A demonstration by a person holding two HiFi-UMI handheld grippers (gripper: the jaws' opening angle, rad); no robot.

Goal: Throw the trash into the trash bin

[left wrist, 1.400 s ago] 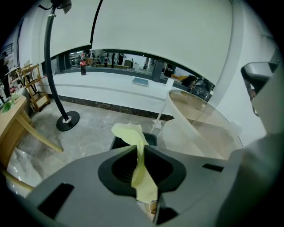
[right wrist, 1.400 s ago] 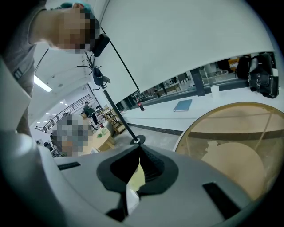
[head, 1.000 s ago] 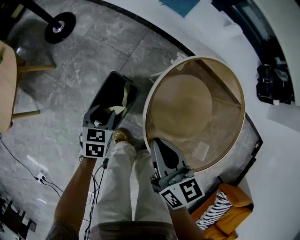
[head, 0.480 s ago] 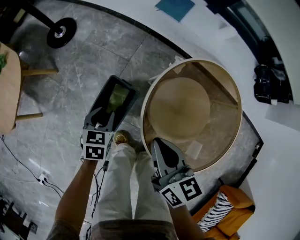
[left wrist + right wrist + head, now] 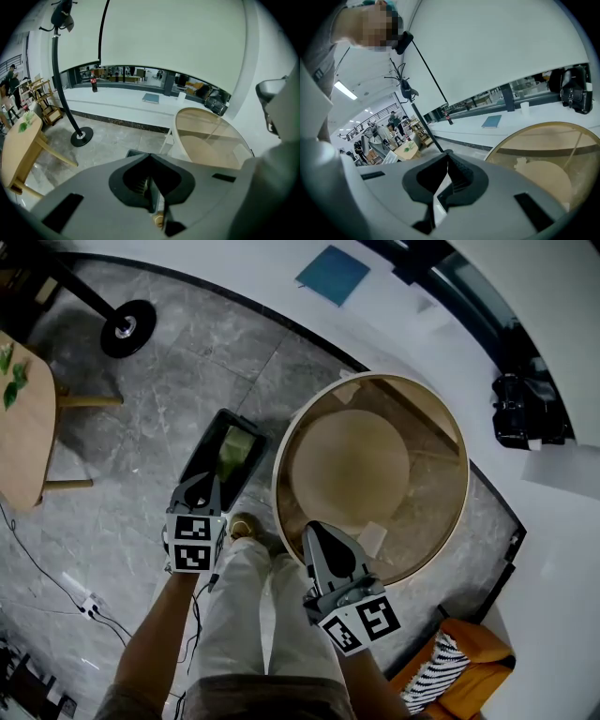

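Released the yellowish trash (image 5: 234, 451) into the black trash bin (image 5: 200, 448) on the floor; snapped the left hand-held gripper (image 5: 208, 486) shut, empty, above it; kept the right hand-held gripper (image 5: 312, 527) shut, empty; probably finished.

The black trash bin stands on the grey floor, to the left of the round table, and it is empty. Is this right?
Not quite. The trash bin is not empty: the head view shows yellow-green trash inside it. It does stand on the grey floor, left of the round table.
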